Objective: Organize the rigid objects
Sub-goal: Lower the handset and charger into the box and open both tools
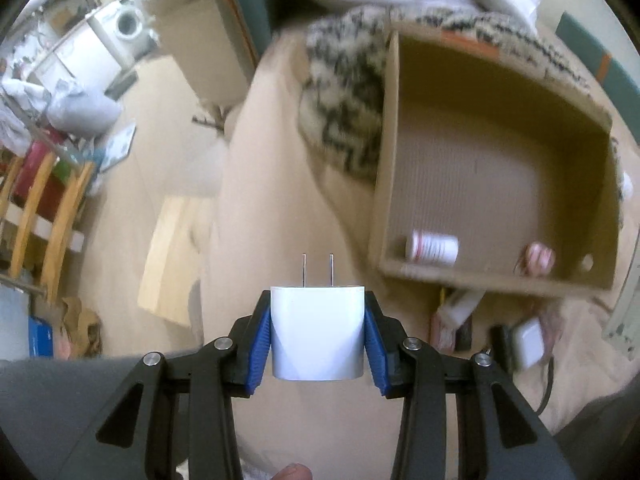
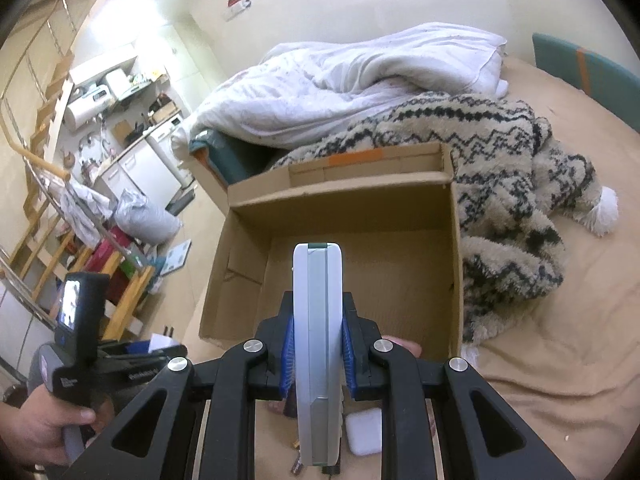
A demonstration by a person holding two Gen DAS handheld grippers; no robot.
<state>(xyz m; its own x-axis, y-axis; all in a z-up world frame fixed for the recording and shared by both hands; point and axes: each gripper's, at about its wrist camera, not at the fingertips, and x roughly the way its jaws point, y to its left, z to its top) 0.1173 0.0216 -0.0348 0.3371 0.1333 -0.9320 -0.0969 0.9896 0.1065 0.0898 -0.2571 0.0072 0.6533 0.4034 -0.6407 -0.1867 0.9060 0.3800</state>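
Both sets of jaws are gripping: the left gripper (image 1: 318, 336) is clamping a white plug adapter (image 1: 318, 334), prongs pointing ahead of the jaws, while the right gripper (image 2: 318, 350) is pinching a slim grey device (image 2: 318, 344) edgewise, evidently for lowering into the cardboard box (image 2: 236, 248) ahead.

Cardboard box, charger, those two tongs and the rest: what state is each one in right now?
Left tongs: shut on the white charger.
White charger: held up, prongs pointing forward, not yet in the box.
Right tongs: shut on the flat grey device.
Flat grey device: held edge-on over the box.
Cardboard box: open on the bed.
White bottle: lying on its side inside the box.
Patterned blanket: rumpled beside the box.
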